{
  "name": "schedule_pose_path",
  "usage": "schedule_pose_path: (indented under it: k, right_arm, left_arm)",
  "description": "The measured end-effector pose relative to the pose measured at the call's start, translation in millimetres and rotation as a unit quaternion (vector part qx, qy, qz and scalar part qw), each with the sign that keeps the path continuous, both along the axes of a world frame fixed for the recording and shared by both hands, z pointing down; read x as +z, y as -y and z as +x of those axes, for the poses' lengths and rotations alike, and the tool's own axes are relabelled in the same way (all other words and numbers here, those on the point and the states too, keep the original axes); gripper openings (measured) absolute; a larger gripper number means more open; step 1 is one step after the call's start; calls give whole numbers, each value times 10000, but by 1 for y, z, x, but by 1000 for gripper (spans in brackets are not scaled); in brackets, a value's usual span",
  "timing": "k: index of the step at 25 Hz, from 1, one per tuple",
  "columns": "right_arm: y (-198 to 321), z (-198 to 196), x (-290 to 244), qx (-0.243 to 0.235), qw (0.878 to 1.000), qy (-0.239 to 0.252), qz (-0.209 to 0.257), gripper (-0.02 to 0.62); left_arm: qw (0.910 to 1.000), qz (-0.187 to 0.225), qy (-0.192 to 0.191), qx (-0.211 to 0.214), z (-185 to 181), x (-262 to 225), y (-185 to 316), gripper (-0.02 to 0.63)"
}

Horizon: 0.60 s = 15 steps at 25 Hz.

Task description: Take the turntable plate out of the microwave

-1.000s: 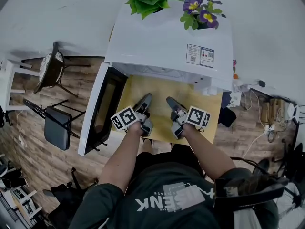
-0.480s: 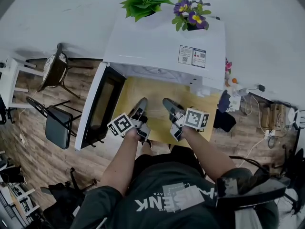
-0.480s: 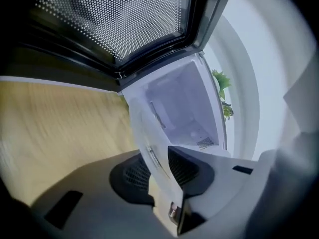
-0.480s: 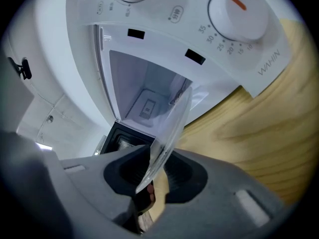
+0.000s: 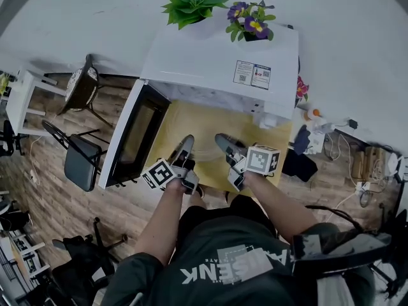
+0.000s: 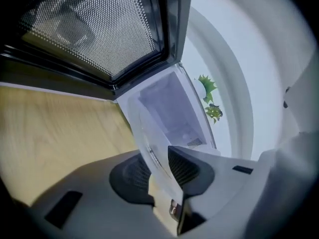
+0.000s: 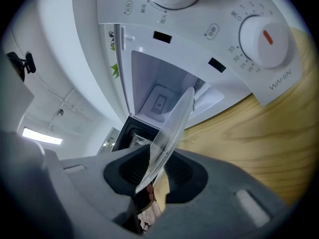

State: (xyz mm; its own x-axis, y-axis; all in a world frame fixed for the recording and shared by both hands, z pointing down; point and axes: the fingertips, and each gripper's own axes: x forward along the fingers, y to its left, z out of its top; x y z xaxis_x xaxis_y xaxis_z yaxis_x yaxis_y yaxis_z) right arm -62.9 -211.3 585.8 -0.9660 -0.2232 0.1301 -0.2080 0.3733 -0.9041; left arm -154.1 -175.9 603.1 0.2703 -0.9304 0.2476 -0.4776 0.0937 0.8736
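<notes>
White boxy microwave (image 5: pixel 217 62) sits on pale wood-grain desk (image 5: pixel 182 123), w/ dark-glass door (image 5: pixel 131 139) swung open to the left and perforated mesh showing behind the pane. Smooth white cavity faces the person. Two round dials (image 7: pixel 264 39) on the front panel.

Turntable plate (image 5: pixel 205 155) is a thin, clear glass disc. It's out of the cavity, held above the desk just in front of the opening, face roughly up. It's round, so no long axis; both gripper views see it edge-on.

L gripper (image 5: pixel 185 143) pinches the plate's left rim btwn ribbed dark pads; its jaws have just been closing. R gripper (image 5: pixel 222 141) is clamped on the opposite rim.
</notes>
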Motion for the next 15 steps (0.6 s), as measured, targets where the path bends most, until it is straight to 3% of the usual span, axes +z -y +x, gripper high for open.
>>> schedule_pose_path:
  k: [2,8,10,15]
  right_arm:
    - [-6,1,-6,-73,10000,43,-5,91]
    - [-30,6,-23,-138,9998,60,89,91]
    - [-39,6,-29,-59,9999,63,116,91]
    - [-68,10,-50,204,9997,52,134,91]
  left_arm:
    - [9998,126,-178,-17,7,-7,-5,95]
    - [9998,115,41,126,9,-24,-34,95]
    - [9993,266,-124,233,13,-32,-39,95]
    - [9982,374,-108,457,14,-54,-64,95]
